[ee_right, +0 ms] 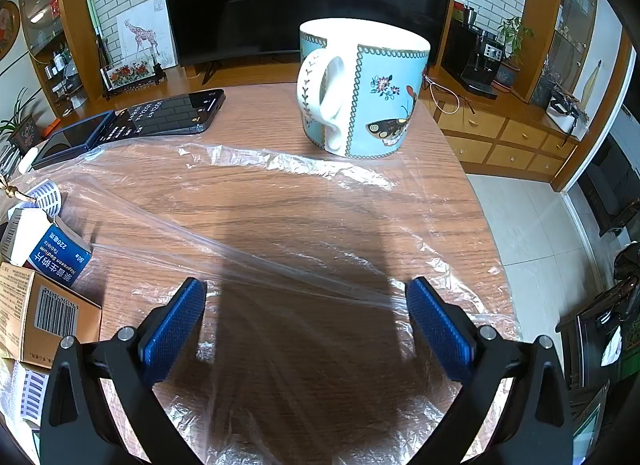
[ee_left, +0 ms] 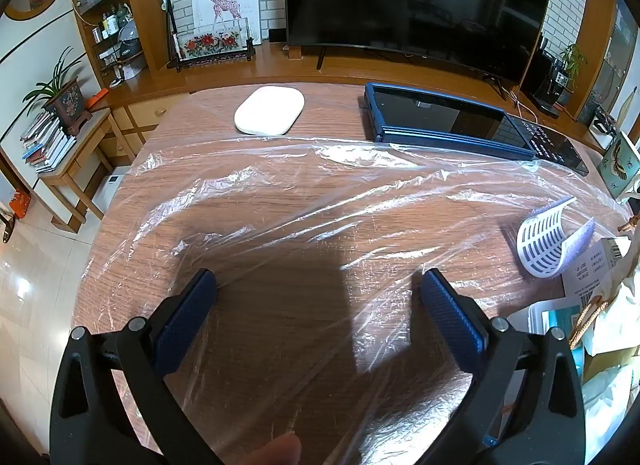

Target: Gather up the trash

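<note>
While both claws hang spread and empty over the brown wood-grain tabletop (ee_left: 132,201), left claw (ee_left: 318,297) and right claw (ee_right: 306,307) hover above a clear crinkled plastic sheet (ee_left: 320,193); small cardboard medicine boxes (ee_right: 52,285) lie at 9 o'clock of the right claw.

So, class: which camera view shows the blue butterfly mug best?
The right wrist view: the mug stands upright on the table beyond the plastic sheet, handle and butterfly plainly visible. The left wrist view does not show it at all.
</note>
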